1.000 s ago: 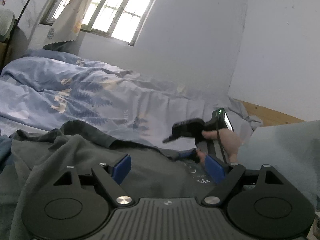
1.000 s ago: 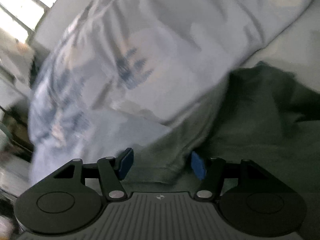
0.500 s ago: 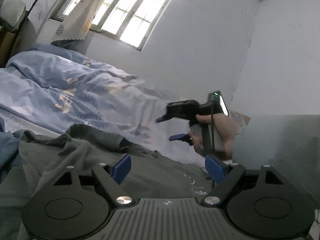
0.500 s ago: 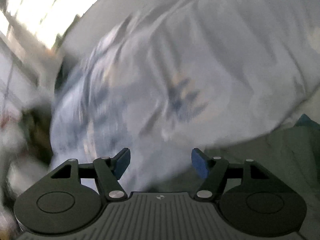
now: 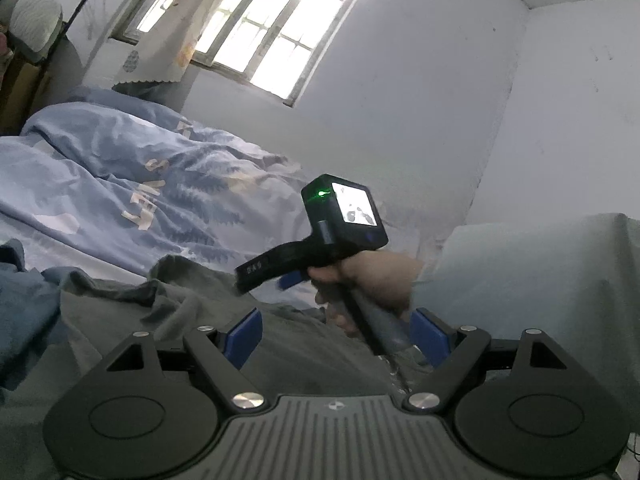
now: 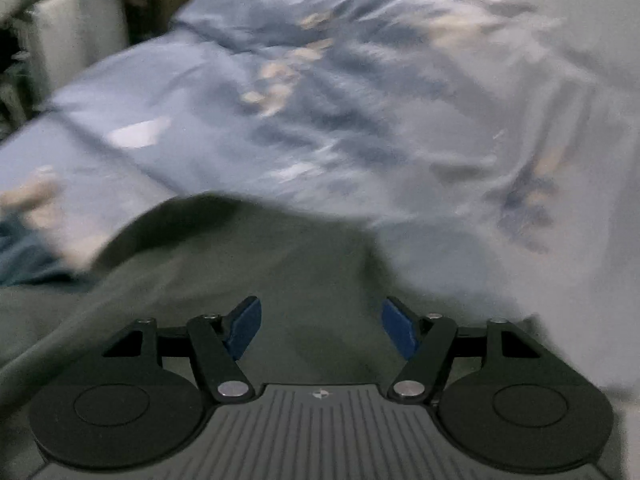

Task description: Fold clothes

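The dark grey-green garment (image 5: 168, 320) lies rumpled on the bed, spread across the near part of the left wrist view. Its far edge rises in folds against a light blue duvet (image 5: 120, 184) printed with darker leaf shapes and pale letters. A blue cloth (image 5: 20, 300) sits at the garment's left edge, touching it.

Left tool (image 5: 336, 340): jaws spread wide, blue pads well apart. The garment lies below and beyond the pads; no fabric is pinched between them. The tool points roughly level across the bed.

Right tool (image 6: 320, 326): jaws apart and closing slightly at this moment. Its own view is motion-blurred. The garment (image 6: 260, 264) fills the space under and ahead of the pads, yet neither pad visibly presses on cloth, and nothing is held. The tool points steeply down at the bed, with the duvet (image 6: 360, 100) beyond the garment's edge.

In the left wrist view the right tool (image 5: 280, 276) appears above the garment, carried by the person's hand (image 5: 372, 284) on its grip. A lit screen and a green light show on its rear. One blue pad is visible under the body; the fingertips are partly hidden by the body of the tool.

A pale blue-grey sleeve or cloth (image 5: 540, 280) fills the right of that view behind the hand. A window (image 5: 248, 28) with a short curtain stands in the white wall behind the bed.
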Tool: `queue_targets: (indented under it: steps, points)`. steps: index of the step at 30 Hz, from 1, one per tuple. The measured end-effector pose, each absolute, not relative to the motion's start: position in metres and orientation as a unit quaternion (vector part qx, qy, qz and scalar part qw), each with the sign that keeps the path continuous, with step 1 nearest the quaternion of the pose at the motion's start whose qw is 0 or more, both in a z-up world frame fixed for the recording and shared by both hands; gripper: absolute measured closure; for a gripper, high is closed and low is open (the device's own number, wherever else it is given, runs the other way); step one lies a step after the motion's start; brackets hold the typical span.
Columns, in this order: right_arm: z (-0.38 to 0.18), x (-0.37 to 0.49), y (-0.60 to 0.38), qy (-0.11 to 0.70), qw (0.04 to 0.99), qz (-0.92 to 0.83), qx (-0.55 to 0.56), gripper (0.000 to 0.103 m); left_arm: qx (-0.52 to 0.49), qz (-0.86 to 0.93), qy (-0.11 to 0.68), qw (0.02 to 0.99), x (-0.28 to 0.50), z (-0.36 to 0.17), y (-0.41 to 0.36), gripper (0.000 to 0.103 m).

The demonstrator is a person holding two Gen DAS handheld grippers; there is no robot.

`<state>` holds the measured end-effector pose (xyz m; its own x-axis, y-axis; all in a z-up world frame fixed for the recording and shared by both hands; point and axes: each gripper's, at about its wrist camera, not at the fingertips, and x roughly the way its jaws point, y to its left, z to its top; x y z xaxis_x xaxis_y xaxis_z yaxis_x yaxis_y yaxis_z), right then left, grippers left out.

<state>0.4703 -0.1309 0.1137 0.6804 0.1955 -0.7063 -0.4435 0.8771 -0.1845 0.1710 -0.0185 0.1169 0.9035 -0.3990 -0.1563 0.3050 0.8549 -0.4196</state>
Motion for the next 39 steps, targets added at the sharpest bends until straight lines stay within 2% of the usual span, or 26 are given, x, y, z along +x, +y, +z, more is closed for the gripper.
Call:
queue_targets:
  steps: [4, 8, 17, 24, 32, 33, 35, 39]
  points:
    - [0.140, 0.446, -0.148, 0.295, 0.941, 0.140, -0.091, 0.035, -0.220, -0.179, 0.118, 0.952, 0.172, 0.120, -0.011, 0.021]
    - [0.165, 0.396, -0.167, 0.265, 0.948, 0.159, -0.075, 0.035, -0.217, -0.177, 0.104, 0.954, 0.167, 0.127, -0.008, 0.020]
    - [0.255, 0.226, -0.274, 0.206, 0.969, 0.136, 0.032, 0.033, -0.232, -0.156, 0.065, 0.958, 0.156, 0.141, 0.003, 0.017]
    - [0.325, 0.062, -0.407, 0.102, 0.983, 0.058, 0.142, 0.017, -0.228, -0.177, 0.034, 0.957, 0.124, 0.168, -0.006, 0.011]
    - [0.339, -0.058, -0.510, 0.041, 0.973, -0.010, 0.228, 0.016, -0.212, -0.214, 0.009, 0.953, 0.044, 0.214, -0.047, 0.011]
    - [0.340, -0.067, -0.518, 0.029, 0.971, -0.012, 0.236, 0.016, -0.209, -0.220, 0.006, 0.953, 0.034, 0.221, -0.053, 0.009]
    - [0.337, -0.073, -0.528, 0.005, 0.969, -0.012, 0.248, 0.013, -0.197, -0.230, 0.003, 0.953, 0.016, 0.236, -0.070, 0.003]
    - [0.313, -0.071, -0.547, -0.024, 0.972, -0.031, 0.233, 0.010, -0.164, -0.278, 0.032, 0.946, -0.002, 0.246, -0.123, 0.002]
